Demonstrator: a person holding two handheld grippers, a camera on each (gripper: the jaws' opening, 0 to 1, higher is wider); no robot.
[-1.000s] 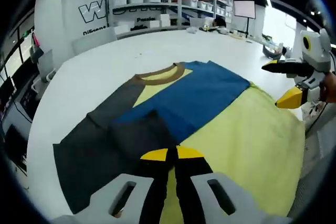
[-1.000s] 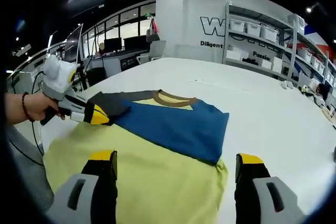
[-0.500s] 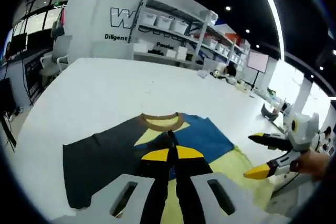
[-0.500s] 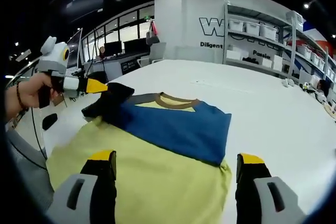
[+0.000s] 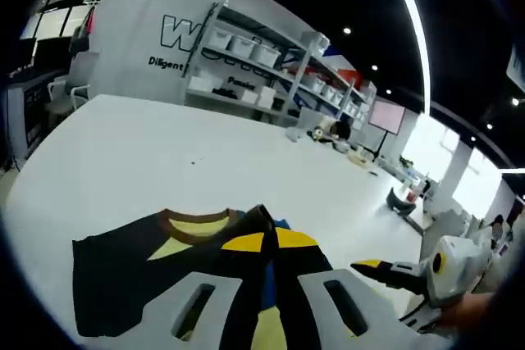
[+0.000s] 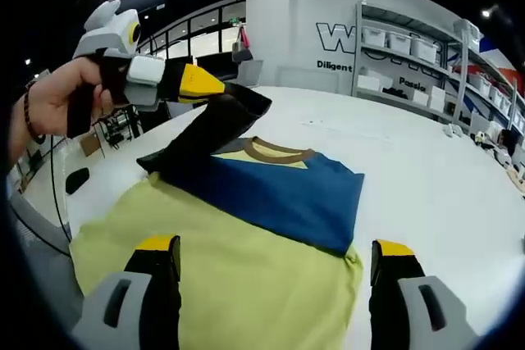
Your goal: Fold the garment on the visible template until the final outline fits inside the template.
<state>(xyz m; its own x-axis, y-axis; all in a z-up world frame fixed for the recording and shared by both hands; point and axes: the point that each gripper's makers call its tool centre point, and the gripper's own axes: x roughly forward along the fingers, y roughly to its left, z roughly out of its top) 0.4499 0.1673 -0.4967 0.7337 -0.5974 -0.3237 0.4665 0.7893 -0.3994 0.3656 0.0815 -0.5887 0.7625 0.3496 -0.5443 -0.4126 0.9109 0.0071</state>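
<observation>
We log the shirt [image 6: 271,202] on the table [image 6: 426,178], left gripper [image 6: 205,84] pinching its raised dark sleeve [image 6: 209,133], right gripper [image 6: 275,264] wide and apparently empty; a slipping sleeve would undo the fold.

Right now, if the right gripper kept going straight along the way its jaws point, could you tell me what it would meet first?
Most likely the yellow body of the shirt, which lies between and just ahead of the open right gripper. Beyond it comes the folded blue sleeve. Depth is hard to judge, so height above the cloth is uncertain.
</observation>
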